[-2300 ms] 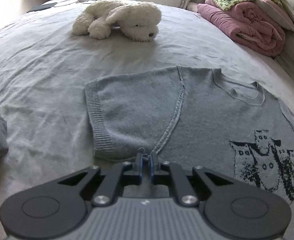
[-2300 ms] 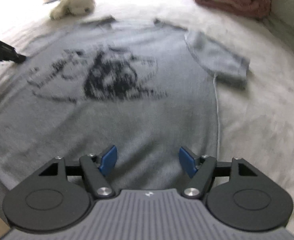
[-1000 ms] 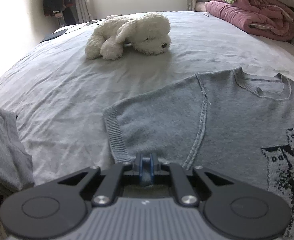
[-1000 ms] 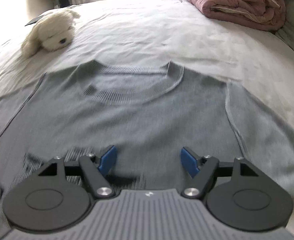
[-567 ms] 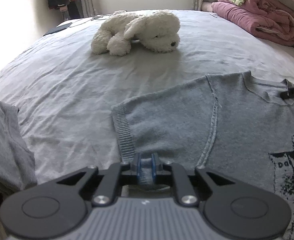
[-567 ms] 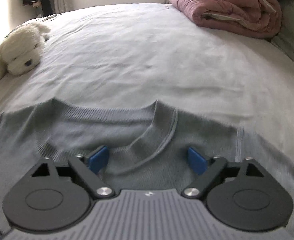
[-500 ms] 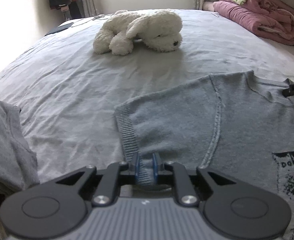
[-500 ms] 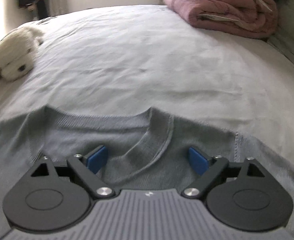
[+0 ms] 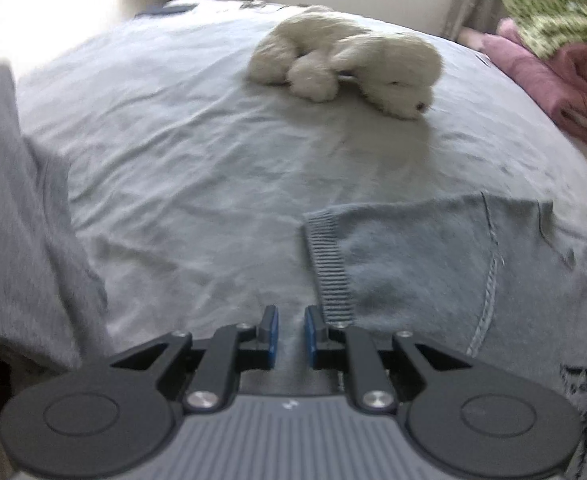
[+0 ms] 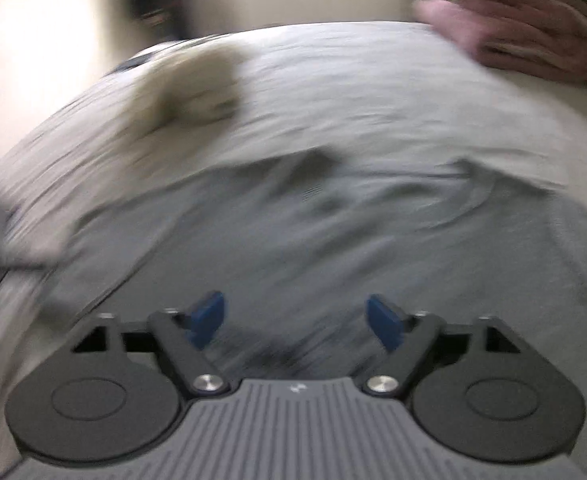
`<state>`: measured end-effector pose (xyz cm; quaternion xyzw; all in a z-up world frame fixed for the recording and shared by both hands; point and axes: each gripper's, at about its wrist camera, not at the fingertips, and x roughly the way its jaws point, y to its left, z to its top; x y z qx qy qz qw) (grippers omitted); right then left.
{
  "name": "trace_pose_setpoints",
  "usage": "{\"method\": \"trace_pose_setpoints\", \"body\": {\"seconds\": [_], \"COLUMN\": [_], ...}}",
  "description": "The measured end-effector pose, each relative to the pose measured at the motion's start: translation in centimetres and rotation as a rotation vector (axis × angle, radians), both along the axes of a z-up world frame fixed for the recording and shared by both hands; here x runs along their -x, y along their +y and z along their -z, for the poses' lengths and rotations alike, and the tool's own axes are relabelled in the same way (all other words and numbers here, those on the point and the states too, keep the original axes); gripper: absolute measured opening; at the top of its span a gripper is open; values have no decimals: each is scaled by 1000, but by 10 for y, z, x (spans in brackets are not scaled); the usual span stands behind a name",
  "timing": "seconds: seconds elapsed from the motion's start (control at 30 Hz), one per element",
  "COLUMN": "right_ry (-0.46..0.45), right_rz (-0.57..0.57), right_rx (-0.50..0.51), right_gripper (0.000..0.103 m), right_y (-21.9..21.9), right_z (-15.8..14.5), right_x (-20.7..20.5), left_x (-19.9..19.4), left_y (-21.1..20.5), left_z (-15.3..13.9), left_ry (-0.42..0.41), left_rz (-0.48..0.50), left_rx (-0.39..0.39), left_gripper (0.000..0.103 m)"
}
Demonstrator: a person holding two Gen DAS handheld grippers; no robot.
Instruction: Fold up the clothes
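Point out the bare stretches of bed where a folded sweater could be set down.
Widest bare sheet: between the plush dog, the sweater's ribbed cuff and the grey garment at left. Crowded: pink blankets at the far right, and the sweater covers the near right.

Both wrist views look steeply down, close over the bed (image 9: 181,152); both catch sweater (image 9: 413,256) and plush (image 9: 345,60).

No readable text

Neither view shows any legible word, label or number; the sweater (image 9: 433,264) bears only a dark knitted picture, cut off at the edge.
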<state>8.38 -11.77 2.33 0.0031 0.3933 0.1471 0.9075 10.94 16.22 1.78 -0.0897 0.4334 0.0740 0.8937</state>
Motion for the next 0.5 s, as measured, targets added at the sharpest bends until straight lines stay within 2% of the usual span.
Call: {"method": "trace_pose_setpoints", "body": {"seconds": [0.07, 0.13, 0.2, 0.33, 0.4, 0.5], "right_ry": [-21, -39, -33, -3, 42, 54], "right_rz": [-116, -220, -309, -406, -383, -340], "right_rx": [22, 24, 14, 49, 61, 39], "right_gripper": [52, 31, 18, 18, 17, 17], "right_y": [34, 65, 89, 121, 122, 110], "right_z": [-4, -9, -10, 3, 15, 21], "right_x": [28, 51, 65, 84, 84, 82], "left_x": [0, 0, 0, 0, 1, 1], "left_y": [5, 5, 1, -8, -11, -14], "left_z": [1, 3, 5, 5, 3, 1], "left_ry": [-4, -14, -21, -40, -56, -71], "left_rz": [-10, -8, 11, 41, 53, 67], "left_rx": [36, 57, 71, 64, 66, 71], "left_gripper": [14, 14, 14, 14, 13, 13]}}
